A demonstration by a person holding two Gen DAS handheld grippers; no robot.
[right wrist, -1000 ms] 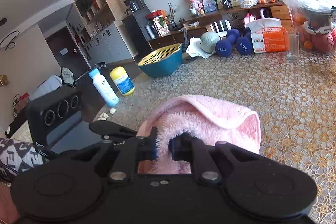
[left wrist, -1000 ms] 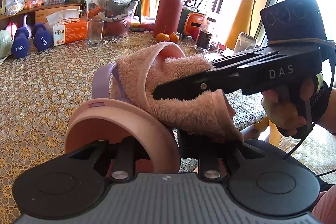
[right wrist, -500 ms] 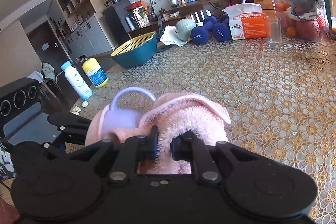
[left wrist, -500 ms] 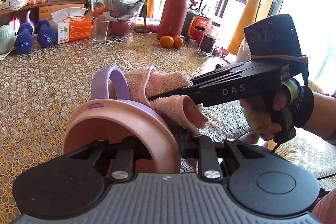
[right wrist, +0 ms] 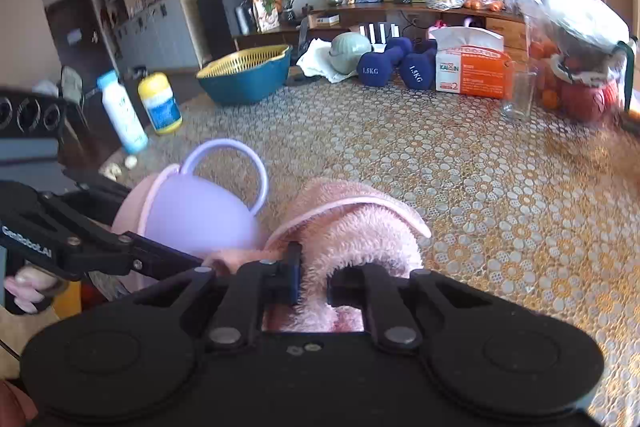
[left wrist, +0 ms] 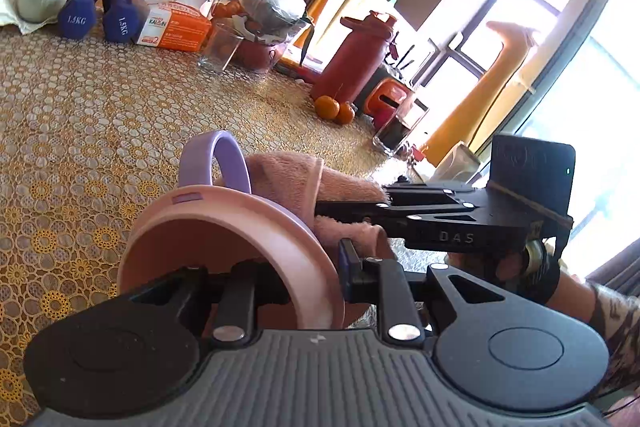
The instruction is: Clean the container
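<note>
left claw point(left wrist: 294, 279): gripping the rim wall of the pink container point(left wrist: 224, 227); one finger sitting inside the bowl, the other outside the rim.
right claw point(right wrist: 309, 277): clamping shut on the pink towel point(right wrist: 352, 231); fluffy cloth bunching up between the fingers and spilling over them.
pink container: being held off the tabletop point(left wrist: 80, 131) in the left claw, tilted so the opening is facing the left wrist camera; lilac underside point(right wrist: 192, 215) and lilac loop handle point(right wrist: 224, 151) facing the right wrist camera.
pink towel: lying just beside the container on its outer side, by the handle; in the left wrist view it is touching the container's back edge. Whether it is pressing on the surface, cannot tell.
right claw in left wrist view point(left wrist: 320, 207): coming in from the right, tips buried in the towel; a hand point(left wrist: 500, 263) gripping its handle.
left claw body in right wrist view point(right wrist: 80, 239): reaching in from the left toward the container; fingers of a hand point(right wrist: 28, 287) showing at the lower left.
tabletop: covered in a gold lace-pattern cloth.
background: blue dumbbells point(right wrist: 396, 65), orange tissue box point(right wrist: 472, 67), drinking glass point(right wrist: 518, 95), teal basket point(right wrist: 248, 75), dark red bottle point(left wrist: 360, 59).
</note>
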